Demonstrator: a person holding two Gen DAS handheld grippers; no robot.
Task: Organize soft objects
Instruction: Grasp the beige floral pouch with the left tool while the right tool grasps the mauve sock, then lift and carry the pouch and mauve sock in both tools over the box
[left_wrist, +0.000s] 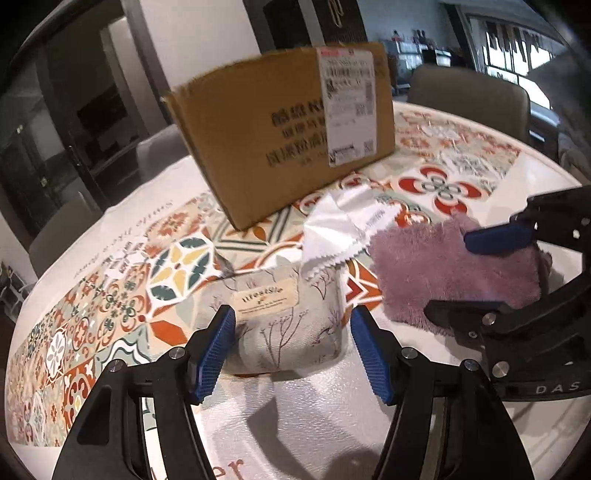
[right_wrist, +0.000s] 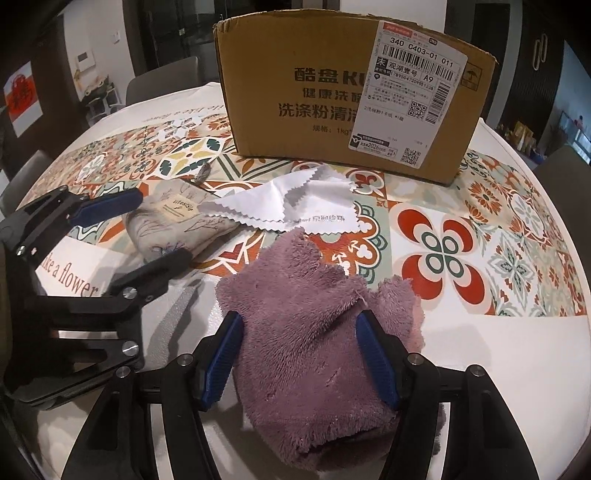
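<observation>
A beige fabric pouch (left_wrist: 284, 321) with a twig print lies on the table, between the open fingers of my left gripper (left_wrist: 291, 349); it also shows in the right wrist view (right_wrist: 173, 225). A fluffy purple towel (right_wrist: 314, 347) lies between the open fingers of my right gripper (right_wrist: 301, 360); it shows in the left wrist view (left_wrist: 443, 269). A white cloth (right_wrist: 291, 206) with zigzag edges lies between them, partly over the pouch. An open cardboard box (right_wrist: 343, 96) stands behind.
The round table (right_wrist: 517, 369) carries a patterned mat (right_wrist: 443, 254) under the objects. Grey chairs (left_wrist: 469, 96) stand around the far side. The left gripper shows at the left of the right wrist view (right_wrist: 144, 229).
</observation>
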